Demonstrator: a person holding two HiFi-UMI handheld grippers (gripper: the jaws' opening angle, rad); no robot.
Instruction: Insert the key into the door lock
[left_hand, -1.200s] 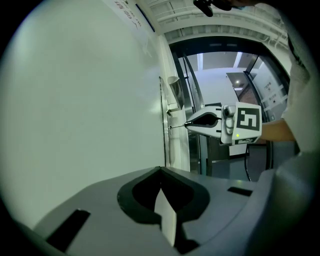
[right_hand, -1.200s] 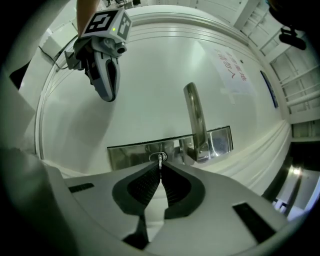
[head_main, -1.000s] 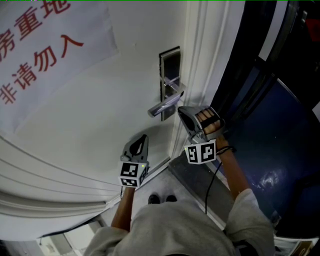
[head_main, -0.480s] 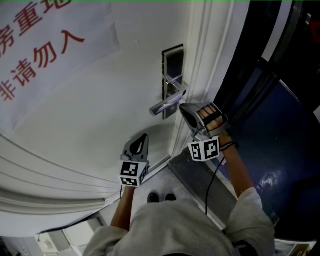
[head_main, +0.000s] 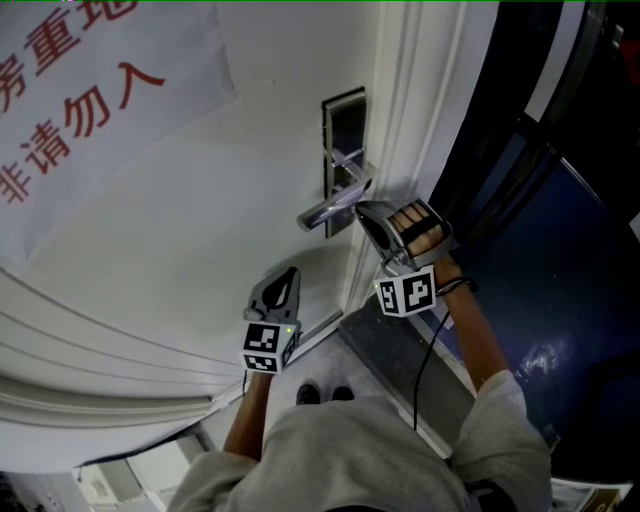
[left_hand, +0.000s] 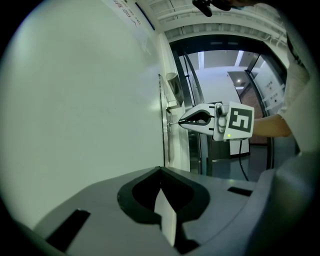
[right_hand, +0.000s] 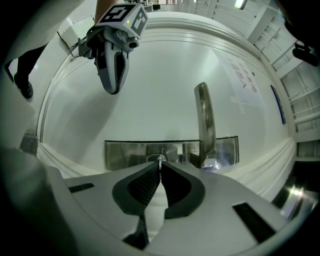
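Observation:
A steel lock plate (head_main: 343, 150) with a lever handle (head_main: 328, 211) is fixed near the edge of the white door (head_main: 200, 220). My right gripper (head_main: 364, 214) is level at the plate just below the handle, shut on a small metal key (right_hand: 160, 160). In the right gripper view the key's tip is at the round keyhole in the lock plate (right_hand: 125, 152), beside the handle (right_hand: 204, 117). In the left gripper view the key (left_hand: 173, 122) bridges the right gripper (left_hand: 183, 121) and the door's edge. My left gripper (head_main: 289, 274) hangs lower left by the door, shut and holding nothing.
A paper notice (head_main: 90, 90) with red characters is stuck on the door's upper left. To the right of the door frame (head_main: 410, 120) lie a dark doorway and dark floor (head_main: 560, 300). The person's feet (head_main: 322, 397) stand close to the threshold.
My right gripper has rolled slightly while staying at the lock plate. My left gripper has kept its place.

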